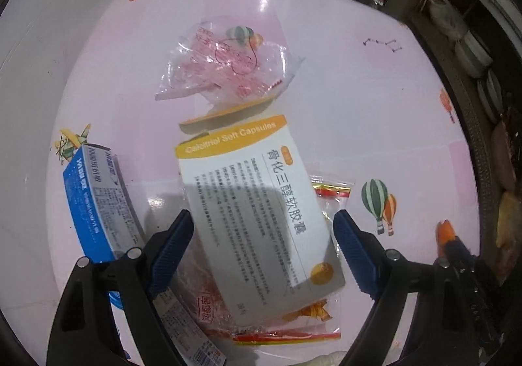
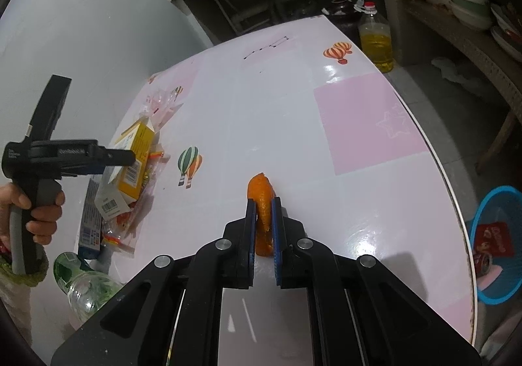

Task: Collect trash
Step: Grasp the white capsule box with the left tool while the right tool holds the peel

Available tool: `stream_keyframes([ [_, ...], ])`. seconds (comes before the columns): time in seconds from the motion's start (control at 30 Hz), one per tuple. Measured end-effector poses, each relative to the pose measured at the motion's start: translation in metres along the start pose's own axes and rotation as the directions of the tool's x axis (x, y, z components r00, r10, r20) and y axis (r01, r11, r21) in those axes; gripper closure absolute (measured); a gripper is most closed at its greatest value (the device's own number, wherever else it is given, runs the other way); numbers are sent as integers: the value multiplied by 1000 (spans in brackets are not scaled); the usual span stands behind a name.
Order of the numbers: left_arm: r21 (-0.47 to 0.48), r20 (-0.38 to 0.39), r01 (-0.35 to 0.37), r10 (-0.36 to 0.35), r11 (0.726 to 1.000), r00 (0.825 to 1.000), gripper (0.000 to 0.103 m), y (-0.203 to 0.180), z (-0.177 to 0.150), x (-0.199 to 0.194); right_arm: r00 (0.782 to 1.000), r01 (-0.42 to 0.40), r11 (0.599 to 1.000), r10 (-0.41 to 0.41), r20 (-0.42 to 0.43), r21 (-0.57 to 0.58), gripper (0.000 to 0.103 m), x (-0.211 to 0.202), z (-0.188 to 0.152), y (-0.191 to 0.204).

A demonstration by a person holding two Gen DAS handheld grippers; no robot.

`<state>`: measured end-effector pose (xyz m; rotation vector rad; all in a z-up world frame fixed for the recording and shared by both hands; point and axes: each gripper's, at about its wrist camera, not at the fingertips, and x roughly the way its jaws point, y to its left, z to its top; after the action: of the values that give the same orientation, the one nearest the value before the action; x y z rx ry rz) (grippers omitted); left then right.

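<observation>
In the left wrist view my left gripper points down and stands open, one blue pad on each side of a white-and-yellow medicine box. The box lies on crumpled snack wrappers. A blue-and-grey box lies to its left and a clear bag with pink print beyond it. My right gripper is shut on a piece of orange peel, just above the pink table. The yellow-sided medicine box shows at the left of the right wrist view, under the left gripper, which a hand holds.
A blue waste basket with a red packet and a can stands on the floor off the table's right edge. An oil bottle stands beyond the far edge. A glass bottle lies at the near left. Shelves with bowls line the right.
</observation>
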<state>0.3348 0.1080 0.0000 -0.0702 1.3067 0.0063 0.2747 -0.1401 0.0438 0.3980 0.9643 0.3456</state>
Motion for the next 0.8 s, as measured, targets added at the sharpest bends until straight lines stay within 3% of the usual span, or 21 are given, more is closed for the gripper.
stream_keyframes([
  [0.13, 22, 8, -10, 10, 1000, 1000, 22, -6, -2, 1, 1000, -10, 1000, 10, 3, 7, 95, -1, 0, -3],
  [0.53, 36, 106, 53, -57, 998, 993, 25, -4, -14, -25, 999, -34, 999, 33, 12, 32, 95, -11, -2, -8],
  [0.8, 77, 241, 79, -95, 994, 966, 25, -7, -29, -64, 998, -62, 996, 61, 25, 56, 96, -23, 2, -13],
])
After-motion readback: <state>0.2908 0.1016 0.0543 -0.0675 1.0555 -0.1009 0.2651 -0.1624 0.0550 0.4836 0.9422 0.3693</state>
